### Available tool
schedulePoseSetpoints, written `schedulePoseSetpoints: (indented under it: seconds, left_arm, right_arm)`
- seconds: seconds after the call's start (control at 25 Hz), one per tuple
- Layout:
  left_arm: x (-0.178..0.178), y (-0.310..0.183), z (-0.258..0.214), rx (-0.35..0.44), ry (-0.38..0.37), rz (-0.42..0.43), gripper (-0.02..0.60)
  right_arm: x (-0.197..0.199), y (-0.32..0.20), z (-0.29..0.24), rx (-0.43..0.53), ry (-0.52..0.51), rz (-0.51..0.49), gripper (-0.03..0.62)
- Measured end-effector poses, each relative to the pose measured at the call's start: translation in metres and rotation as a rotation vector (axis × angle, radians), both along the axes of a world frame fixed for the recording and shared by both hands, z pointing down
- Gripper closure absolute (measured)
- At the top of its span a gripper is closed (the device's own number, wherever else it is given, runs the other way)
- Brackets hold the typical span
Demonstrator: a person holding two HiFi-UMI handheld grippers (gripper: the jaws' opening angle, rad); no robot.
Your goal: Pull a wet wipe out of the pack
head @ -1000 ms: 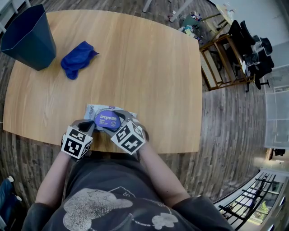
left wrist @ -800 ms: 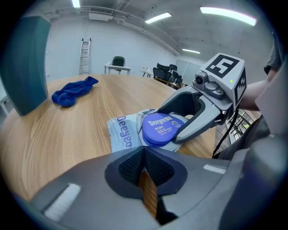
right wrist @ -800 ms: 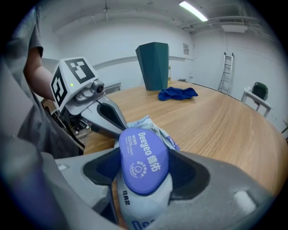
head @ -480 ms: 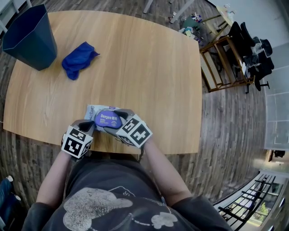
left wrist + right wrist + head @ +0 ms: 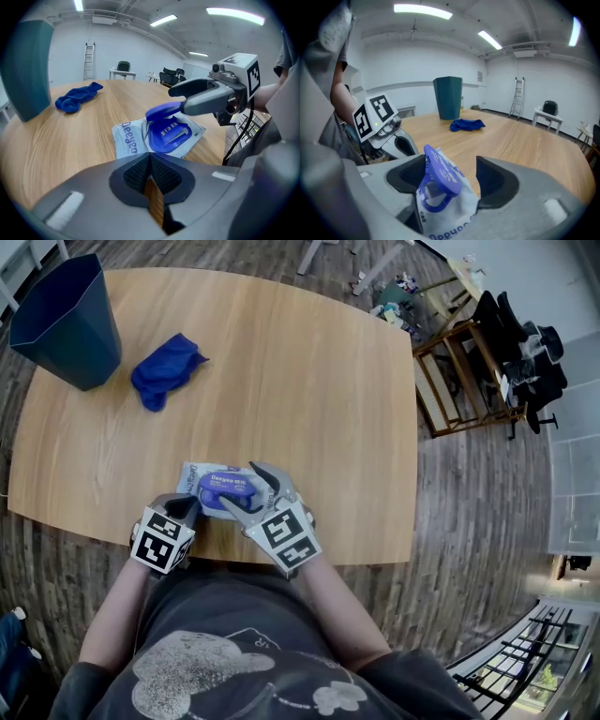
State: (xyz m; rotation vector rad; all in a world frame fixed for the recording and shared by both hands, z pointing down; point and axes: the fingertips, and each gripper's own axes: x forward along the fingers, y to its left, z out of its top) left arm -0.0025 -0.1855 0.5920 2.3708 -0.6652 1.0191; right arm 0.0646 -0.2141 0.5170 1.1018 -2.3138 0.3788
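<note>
1. Lid (image 5: pixel 440 176) now flipped up vs a sec ago; wipe pack (image 5: pixel 195 474) at near edge of desk (image 5: pixel 281 381).
2. R claw (image 5: pixel 451 173) jaws apart, lid btwn them, prob. unpinched.
3. L claw (image 5: pixel 150 164) closed, empty; wipe next.

The room looks evenly bright to me, lit by ceiling strip lights (image 5: pixel 423 10) that blow out to white glare in both gripper views, and the table (image 5: pixel 281 381) carries only soft, faint shadows in the head view. Every view bows hard with fisheye distortion toward its edges, and the two gripper views darken to black at their corners. Up close, the bodies of the left gripper (image 5: pixel 149 159) and right gripper (image 5: pixel 450 172) look soft and unfocused.
</note>
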Motion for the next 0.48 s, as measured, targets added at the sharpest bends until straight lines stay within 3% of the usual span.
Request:
schedulePoseSetpoints:
  seconds: [0.2, 0.48]
  left_arm:
    - [0.001, 0.000, -0.001, 0.002, 0.001, 0.000, 0.563]
    - [0.001, 0.000, -0.001, 0.000, 0.000, -0.002, 0.563]
  right_arm:
    - [0.031, -0.029, -0.008, 0.099, 0.041, 0.122, 0.275]
    - [0.057, -0.053, 0.017, 0.032, 0.060, 0.242, 0.290]
